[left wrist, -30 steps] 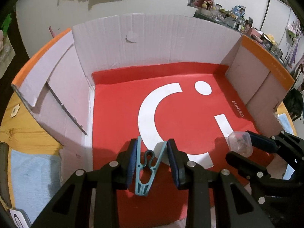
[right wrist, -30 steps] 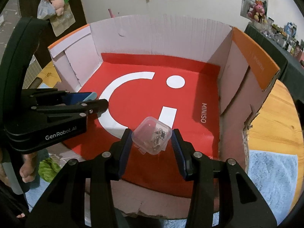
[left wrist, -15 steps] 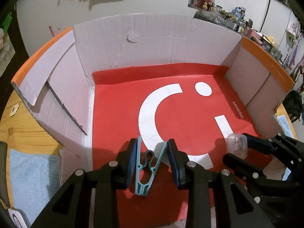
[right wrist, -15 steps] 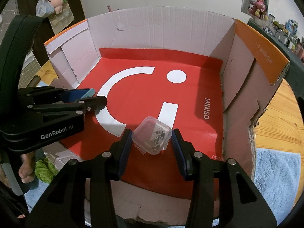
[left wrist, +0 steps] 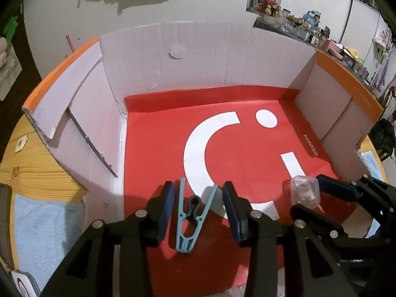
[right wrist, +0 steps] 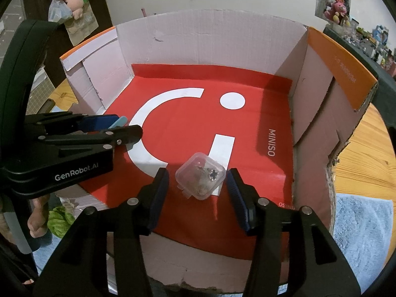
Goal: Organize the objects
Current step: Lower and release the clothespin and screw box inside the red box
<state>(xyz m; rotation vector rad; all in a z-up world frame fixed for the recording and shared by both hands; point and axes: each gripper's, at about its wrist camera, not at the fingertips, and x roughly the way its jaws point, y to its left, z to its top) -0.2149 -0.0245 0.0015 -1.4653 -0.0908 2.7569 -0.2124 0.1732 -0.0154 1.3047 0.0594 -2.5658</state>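
Observation:
A teal clothespin lies on the red liner of an open cardboard box, between the fingers of my left gripper. Its jaws are opening, with a gap between each pad and the pin's arms. A small clear plastic case with small metal bits inside rests on the liner between the fingers of my right gripper. Those jaws are opening too, and neither pad touches the case. In the left wrist view the case and right gripper sit at the lower right. The left gripper shows at the left of the right wrist view.
The cardboard box has tall pale walls and orange flaps on both sides. It stands on a wooden table with blue towels beside it. A person's hand and a green object are at the lower left.
Both grippers' jaws have spread apart. The clothespin and the clear case, gripped before, now lie free on the red liner. Neither hand has shifted.

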